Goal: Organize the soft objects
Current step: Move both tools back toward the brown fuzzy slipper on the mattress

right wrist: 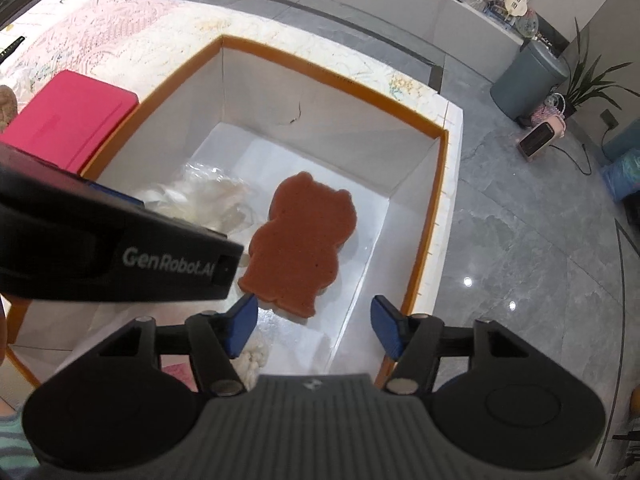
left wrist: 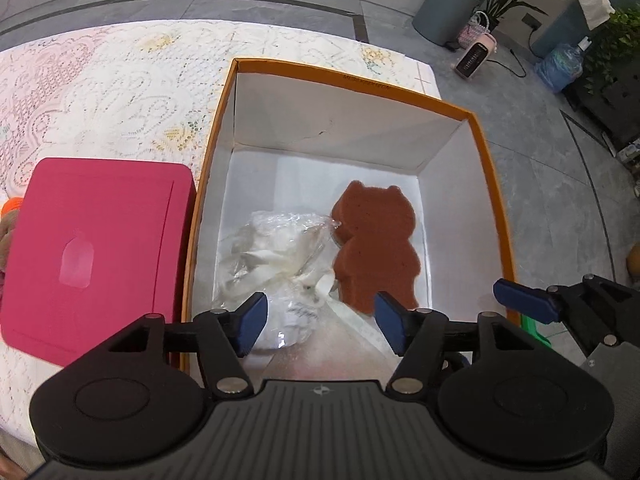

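We are holding the left tool (left wrist: 320,322) and right tool (right wrist: 312,326) spread apart, gripping nothing, above the orange box (left wrist: 486,184); the brown bear-shaped sponge (right wrist: 300,246) and plastic-wrapped bundle (left wrist: 276,256) are lying inside on its floor.

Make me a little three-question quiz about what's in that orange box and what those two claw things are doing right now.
1. True or false: the brown bear-shaped sponge lies inside the orange box.
2. What lies beside the sponge: A a clear plastic bag of white material, B a glass bottle, C a book?
3. Is either gripper holding anything?

Key
1. True.
2. A, the plastic bag.
3. No. The left gripper and right gripper are both open, above the box, with nothing gripped.
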Demonstrator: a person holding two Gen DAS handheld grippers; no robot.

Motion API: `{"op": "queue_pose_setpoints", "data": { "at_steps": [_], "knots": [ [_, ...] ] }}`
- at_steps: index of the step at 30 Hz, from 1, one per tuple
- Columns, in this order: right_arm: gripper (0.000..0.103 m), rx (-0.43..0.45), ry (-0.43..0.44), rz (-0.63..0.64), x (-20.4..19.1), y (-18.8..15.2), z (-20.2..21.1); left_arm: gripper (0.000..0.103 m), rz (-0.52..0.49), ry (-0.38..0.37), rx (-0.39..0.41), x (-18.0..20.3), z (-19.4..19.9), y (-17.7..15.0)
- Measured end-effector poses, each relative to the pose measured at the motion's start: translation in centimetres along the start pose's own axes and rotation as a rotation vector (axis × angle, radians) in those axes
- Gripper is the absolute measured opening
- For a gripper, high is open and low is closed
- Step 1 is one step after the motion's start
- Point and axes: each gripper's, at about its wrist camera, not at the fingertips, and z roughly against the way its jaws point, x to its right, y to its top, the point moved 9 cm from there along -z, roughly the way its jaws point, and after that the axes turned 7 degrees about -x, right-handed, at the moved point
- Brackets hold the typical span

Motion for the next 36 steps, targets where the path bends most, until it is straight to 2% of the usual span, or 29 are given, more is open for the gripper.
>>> {"op": "queue_pose_setpoints", "data": {
  "at_steps": [10, 19, 28, 32, 36],
  "knots": [
    [0.064, 0.032, -0.023, -0.009, -0.7, -0.8, 3.1, 0.073, -0.025, -0.043, 0.029, -0.1, 3.6, -1.5],
    [0.064, 0.080, -0.008, -0.030, -2.8, -1.8, 6.4, 0.073, -0.058, -0.067, 0.089, -2.1, 7.6, -3.6],
    [0.064, 0.193, 0.052, -0.061, -8.7, -2.7, 10.0, 0.073, -0.110, -0.049, 0.203, -6.7, 11.7, -6.8],
    [0.064, 0.248, 0.068, -0.063, -12.7, -3.4, 10.8, 0.072, -0.076, -0.038, 0.243, -10.2, 12.7, -8.2],
    [0.065, 0.296, 0.144, -0.096, -16.5, -4.1, 11.3, 0.071, -0.023, -0.022, 0.293, -14.0, 13.6, -9.4]
  ]
}}
